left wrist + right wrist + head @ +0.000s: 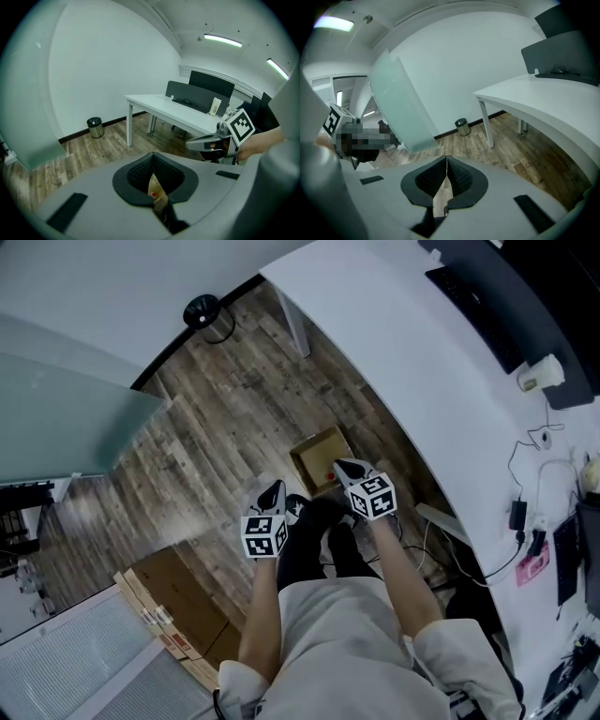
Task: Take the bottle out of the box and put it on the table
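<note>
Tongs on both sides are clenched on nothing: the left tongs (pixel 275 491) and the right tongs (pixel 347 468) each show ribbed pads met at the tip in their own views, with only floor or cardboard seen through the slit below. From the head view the bottle (pixel 327 468) is just a red-topped spot inside the open cardboard box (pixel 311 457), which sits on the floor at twelve o'clock from the person's knees. The right tongs overlap the box's corner at four o'clock, and the left tongs hang beside it at seven o'clock. Around the box runs grey-brown wood plank floor (pixel 216 418). The white desk (pixel 403 343) sweeps from twelve to four o'clock, its edge near the box, one leg (pixel 293 322) at twelve. Dark screens (pixel 511 306), a small white container (pixel 542 373) and cables (pixel 525 512) crowd its far side. A round black bin (pixel 202 310) stands at eleven o'clock by the wall, a frosted glass panel (pixel 66 418) at nine, and flat brown cartons (pixel 173 606) at seven.
</note>
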Demonstrator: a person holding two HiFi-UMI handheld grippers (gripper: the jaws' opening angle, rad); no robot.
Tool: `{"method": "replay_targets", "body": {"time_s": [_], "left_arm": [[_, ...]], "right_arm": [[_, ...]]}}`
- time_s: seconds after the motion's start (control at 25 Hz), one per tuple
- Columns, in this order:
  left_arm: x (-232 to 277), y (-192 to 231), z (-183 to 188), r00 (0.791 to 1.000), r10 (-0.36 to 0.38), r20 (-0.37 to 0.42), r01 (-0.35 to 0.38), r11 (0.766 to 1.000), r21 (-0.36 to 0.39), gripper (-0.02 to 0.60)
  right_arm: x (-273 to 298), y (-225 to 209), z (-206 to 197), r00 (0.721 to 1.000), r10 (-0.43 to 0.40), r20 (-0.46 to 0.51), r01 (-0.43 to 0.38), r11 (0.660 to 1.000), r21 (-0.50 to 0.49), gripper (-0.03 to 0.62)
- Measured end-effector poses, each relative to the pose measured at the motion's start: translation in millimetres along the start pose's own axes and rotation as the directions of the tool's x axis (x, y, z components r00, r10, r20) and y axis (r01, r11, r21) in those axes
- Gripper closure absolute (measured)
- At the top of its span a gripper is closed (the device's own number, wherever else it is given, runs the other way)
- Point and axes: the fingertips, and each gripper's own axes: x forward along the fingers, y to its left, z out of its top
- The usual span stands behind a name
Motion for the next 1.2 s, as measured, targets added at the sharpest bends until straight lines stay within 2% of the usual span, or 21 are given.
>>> {"method": "replay_targets", "body": {"time_s": [0.24, 0.56, 0.88, 1.2], "left_arm": [[35.6, 21.5, -34.6, 0.999, -0.018, -0.042, 0.015, 0.998, -0.066, 0.568], [102.9, 48.6, -108.6, 0.998, -0.044, -0.046, 0.036, 0.985, -0.166, 0.568], [141.2, 80.4, -205.0, 0.995, -0.07, -0.073, 0.051, 0.972, -0.228, 0.568], [200.2, 95.6, -269.8, 0.99, -0.117, -0.081, 0.097, 0.972, -0.214, 0.569]], "right_arm": [[28.5, -26.1, -30.5, 0.992, -0.073, -0.106, 0.067, 0.996, -0.062, 0.553], [79.5, -67.9, -108.3, 0.964, -0.164, -0.208, 0.14, 0.982, -0.123, 0.553], [140.5, -70.2, -208.9, 0.921, -0.17, -0.35, 0.109, 0.976, -0.189, 0.553], [191.8, -85.7, -277.1, 0.886, -0.16, -0.436, 0.061, 0.971, -0.232, 0.553]]}}
